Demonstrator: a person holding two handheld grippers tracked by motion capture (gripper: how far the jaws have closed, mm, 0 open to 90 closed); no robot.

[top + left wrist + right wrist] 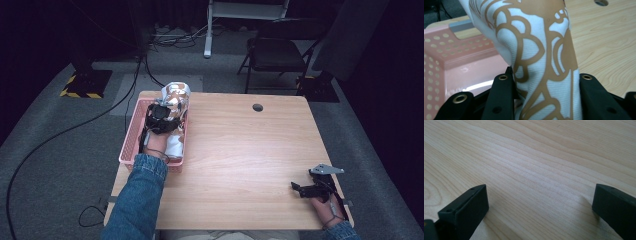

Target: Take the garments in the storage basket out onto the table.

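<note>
Desk (240, 150) of pale wood is seen from above, standing on grey carpet in a dark room, with a small round hole (257, 107) near its far edge. A pink perforated basket (131, 142) is placed at the desk's left edge. Over the basket, the left claw (167, 107) is held by a hand in a blue denim sleeve (137, 200). A white cloth (176, 95) printed with tan curved lines is gripped by it and is lifted partly out of the basket, its upper end reaching past the basket's far rim.

In the left gripper view, the cloth (541, 50) is shown pinched between the two black jaws, rising in a tall fold, with the basket's pink holed wall (439, 50) at the left and bare desk wood (604, 45) at the right. The left claw (546, 82) is thus clamped on the cloth.

The right claw (296, 188) is held low near the desk's front right corner, well apart from the basket, with a grey three-cornered plate (327, 169) on top. In the right gripper view, its jaws are seen spread wide apart over bare wood grain (536, 170), with nothing between them. The right claw (540, 202) is open and empty.

A dark folding chair (277, 52) is seen beyond the desk, and black cables (60, 135) are trailed across the carpet at the left.
</note>
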